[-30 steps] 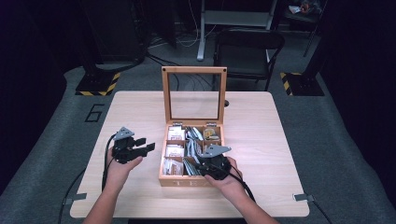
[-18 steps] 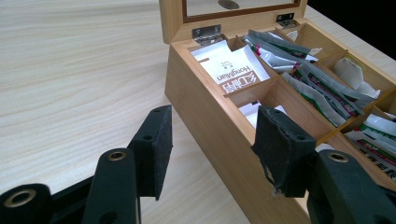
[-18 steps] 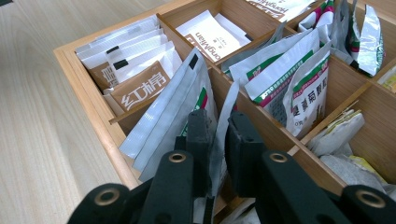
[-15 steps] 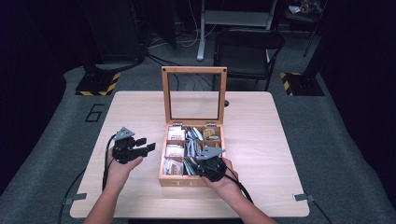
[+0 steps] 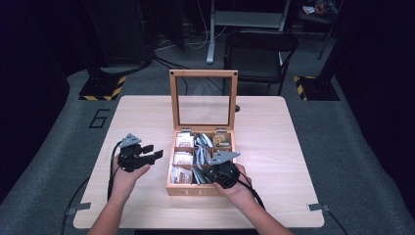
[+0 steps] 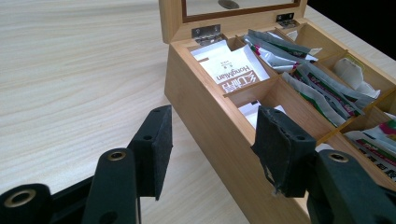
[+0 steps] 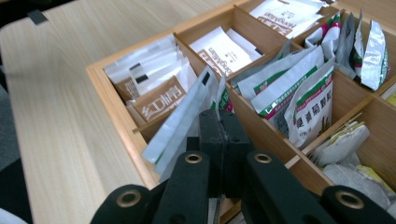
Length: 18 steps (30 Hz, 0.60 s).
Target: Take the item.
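An open wooden tea box sits mid-table, its glass lid upright, its compartments packed with tea sachets. My right gripper reaches into the front middle compartment. Its jaws have just been closing, and in the right gripper view they stand pressed together on the lower edge of a white tea sachet that leans out over the divider. My left gripper hovers left of the box, open and empty. In the left gripper view it faces the box's side wall.
Bare tabletop lies to the right and behind the box. A black chair stands beyond the far edge. Cables trail from both grippers toward the near edge. More green-printed sachets fill the neighbouring compartment.
The right gripper has edged slightly left over the box's front compartments. The left gripper and hand have stayed put.
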{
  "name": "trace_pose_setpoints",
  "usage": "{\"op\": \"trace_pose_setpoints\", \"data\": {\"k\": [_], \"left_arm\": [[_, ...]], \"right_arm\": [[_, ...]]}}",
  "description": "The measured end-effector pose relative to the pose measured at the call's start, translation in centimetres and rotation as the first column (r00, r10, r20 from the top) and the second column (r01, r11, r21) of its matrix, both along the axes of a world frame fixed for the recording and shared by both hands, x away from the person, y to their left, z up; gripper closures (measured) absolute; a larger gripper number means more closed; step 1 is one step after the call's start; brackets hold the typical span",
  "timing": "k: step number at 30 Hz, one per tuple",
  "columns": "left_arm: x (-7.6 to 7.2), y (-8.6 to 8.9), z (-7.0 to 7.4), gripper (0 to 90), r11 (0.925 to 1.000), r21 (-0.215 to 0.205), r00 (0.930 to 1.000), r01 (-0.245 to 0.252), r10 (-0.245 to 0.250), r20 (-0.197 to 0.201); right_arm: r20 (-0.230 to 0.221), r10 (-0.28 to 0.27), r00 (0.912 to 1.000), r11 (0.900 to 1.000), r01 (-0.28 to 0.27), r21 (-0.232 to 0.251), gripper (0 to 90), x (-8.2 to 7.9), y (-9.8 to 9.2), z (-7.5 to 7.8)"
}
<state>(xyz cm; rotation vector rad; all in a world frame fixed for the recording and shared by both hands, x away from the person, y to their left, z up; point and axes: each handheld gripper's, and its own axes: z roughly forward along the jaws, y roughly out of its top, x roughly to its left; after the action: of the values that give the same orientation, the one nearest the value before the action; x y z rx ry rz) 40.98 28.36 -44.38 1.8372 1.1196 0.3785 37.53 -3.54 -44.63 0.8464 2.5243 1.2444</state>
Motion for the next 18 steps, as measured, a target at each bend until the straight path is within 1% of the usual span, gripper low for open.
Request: {"op": "trace_pose_setpoints", "data": {"k": [2, 3, 7, 11, 13, 16, 18], "left_arm": [[0.0, -0.1, -0.1, 46.7, 1.0, -0.001, 1.0, -0.003, 0.003, -0.002], [0.0, -0.1, -0.1, 46.7, 1.0, 0.001, 1.0, -0.003, 0.003, -0.003], [0.0, 0.0, -0.2, 46.7, 1.0, -0.001, 1.0, -0.005, 0.005, -0.006], [0.1, 0.0, -0.2, 46.7, 1.0, -0.003, 1.0, -0.005, 0.005, -0.005], [0.1, -0.1, -0.2, 46.7, 1.0, -0.005, 1.0, -0.006, 0.006, -0.005], [0.1, -0.1, -0.2, 46.7, 1.0, -0.002, 1.0, -0.005, 0.005, -0.006], [0.1, -0.1, -0.2, 46.7, 1.0, -0.002, 1.0, -0.004, 0.004, -0.006]], "right_arm": [[0.009, 0.006, 0.9999, 1.0, -0.006, 0.008, 89.9, 0.0, -0.1, 0.3], [-0.001, 0.004, 1.0, 1.0, -0.004, 0.022, 89.9, 0.0, -0.2, 0.6], [-0.005, 0.019, 0.9998, 0.998, -0.019, 0.064, 89.9, 0.1, -0.7, 1.5], [0.003, 0.016, 0.9999, 0.996, -0.017, 0.085, 89.9, -0.1, -1.2, 2.8], [0.014, 0.019, 0.9997, 0.995, -0.021, 0.102, 89.9, -0.2, -1.7, 3.5], [0.012, 0.011, 0.9999, 0.993, -0.012, 0.113, 89.9, -0.2, -2.3, 4.3], [0.024, 0.008, 0.9997, 0.992, -0.011, 0.122, 89.9, -0.1, -2.7, 4.6]]}}
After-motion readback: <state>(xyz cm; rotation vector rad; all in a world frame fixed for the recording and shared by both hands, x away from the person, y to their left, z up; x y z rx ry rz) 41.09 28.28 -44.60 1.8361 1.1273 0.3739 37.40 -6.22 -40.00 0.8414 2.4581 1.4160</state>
